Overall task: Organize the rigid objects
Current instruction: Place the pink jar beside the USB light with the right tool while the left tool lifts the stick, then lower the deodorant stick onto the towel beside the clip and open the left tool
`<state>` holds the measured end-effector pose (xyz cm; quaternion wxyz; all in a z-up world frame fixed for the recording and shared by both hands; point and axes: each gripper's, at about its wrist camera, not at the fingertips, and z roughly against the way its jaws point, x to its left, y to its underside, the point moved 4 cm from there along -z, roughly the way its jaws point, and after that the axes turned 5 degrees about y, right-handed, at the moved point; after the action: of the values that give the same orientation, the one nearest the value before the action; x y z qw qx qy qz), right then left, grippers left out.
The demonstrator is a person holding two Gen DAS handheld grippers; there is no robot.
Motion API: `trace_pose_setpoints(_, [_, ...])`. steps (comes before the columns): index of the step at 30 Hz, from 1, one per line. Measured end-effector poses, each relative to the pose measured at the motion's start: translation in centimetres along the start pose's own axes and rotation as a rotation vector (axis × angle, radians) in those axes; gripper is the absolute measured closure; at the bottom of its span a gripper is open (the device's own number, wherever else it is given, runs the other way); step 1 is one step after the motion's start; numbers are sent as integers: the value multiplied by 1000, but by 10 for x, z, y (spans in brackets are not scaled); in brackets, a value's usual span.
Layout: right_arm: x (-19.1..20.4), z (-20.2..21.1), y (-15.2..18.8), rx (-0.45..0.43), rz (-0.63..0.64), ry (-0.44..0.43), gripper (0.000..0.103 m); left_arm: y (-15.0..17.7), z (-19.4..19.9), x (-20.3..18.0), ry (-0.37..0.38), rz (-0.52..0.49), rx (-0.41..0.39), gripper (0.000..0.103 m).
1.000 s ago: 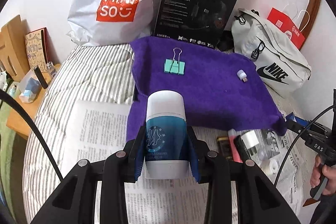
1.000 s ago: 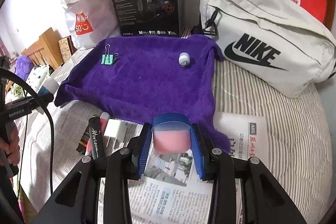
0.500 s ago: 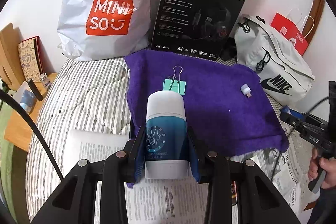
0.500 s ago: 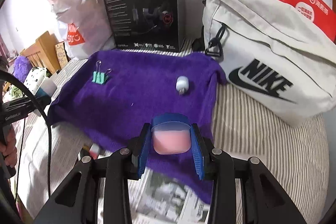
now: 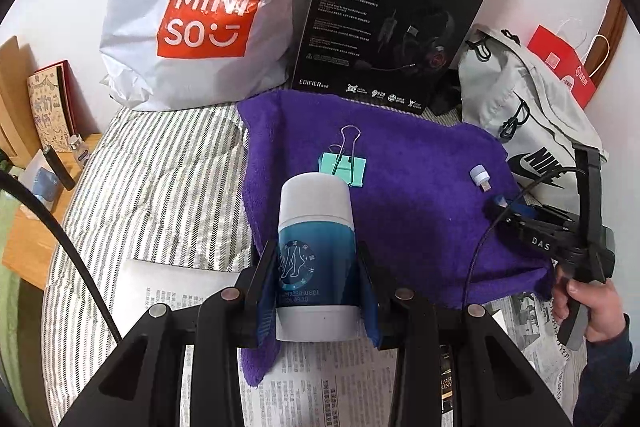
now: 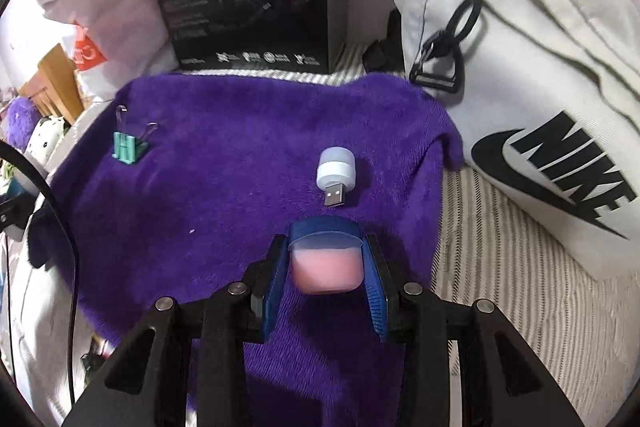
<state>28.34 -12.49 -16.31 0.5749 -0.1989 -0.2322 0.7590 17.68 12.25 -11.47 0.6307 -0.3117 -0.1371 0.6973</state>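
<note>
My left gripper (image 5: 316,291) is shut on a white and blue bottle (image 5: 316,251), held upright over the near left edge of the purple towel (image 5: 420,195). A green binder clip (image 5: 344,165) lies on the towel just beyond the bottle; it also shows in the right wrist view (image 6: 128,145). A small white USB light (image 6: 335,173) lies on the towel just ahead of my right gripper (image 6: 324,275), which is shut on a pink jar with a blue lid (image 6: 325,259) over the towel (image 6: 224,167). The right gripper also shows in the left wrist view (image 5: 540,231).
A Miniso bag (image 5: 192,15), a black headset box (image 5: 392,19) and a white Nike bag (image 6: 540,67) stand along the wall behind the towel. Newspaper (image 5: 332,387) covers the striped bed (image 5: 160,179) in front. A wooden side table (image 5: 36,219) stands left.
Both grippers have moved forward over the purple towel with their objects still held. The right gripper has come close to the USB light; the left has neared the binder clip.
</note>
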Motion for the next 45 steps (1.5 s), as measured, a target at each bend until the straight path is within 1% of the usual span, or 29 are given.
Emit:
trace_pose_setpoints(5, [6, -6, -2, 11, 21, 25, 66, -1, -5, 4, 8, 8, 3, 69])
trace_pose_setpoints(10, [7, -6, -1, 8, 30, 20, 65, -6, -7, 6, 13, 6, 2, 69])
trace_pose_setpoints(13, [8, -4, 0, 29, 33, 6, 61, -10, -11, 5, 23, 4, 5, 69])
trace_pose_setpoints(15, [8, 1, 2, 23, 26, 8, 59, -12, -16, 4, 29, 5, 11, 69])
trace_pose_setpoints(17, [7, 9, 6, 17, 25, 4, 45, -14, -22, 4, 26, 0, 25, 69])
trace_pose_setpoints(24, [6, 36, 13, 1, 14, -11, 45, -18, -47, -2, 14, -3, 68, 69])
trace_pose_setpoints(28, [8, 55, 21, -16, 16, -21, 45, -18, -58, -3, -6, -4, 83, 69])
trace_pose_setpoints(31, [4, 72, 29, -25, -7, -30, 45, -16, -67, -4, -14, -8, 107, 69])
trace_pose_setpoints(32, [3, 78, 32, -32, -20, -46, 45, -16, -69, -5, -16, -12, 109, 69])
trace_pose_setpoints(35, [1, 92, 36, -41, -40, -97, 45, -16, -72, -9, -52, -42, 110, 69])
trace_pose_setpoints(38, [-2, 104, 36, -63, -55, -85, 45, -16, -74, -11, -63, -51, 111, 69])
trace_pose_setpoints(40, [-2, 110, 36, -74, -66, -94, 45, -17, -75, -11, -66, -58, 112, 69])
trace_pose_setpoints(45, [-2, 110, 43, -62, -80, -94, 45, -16, -77, -11, -77, -79, 112, 69])
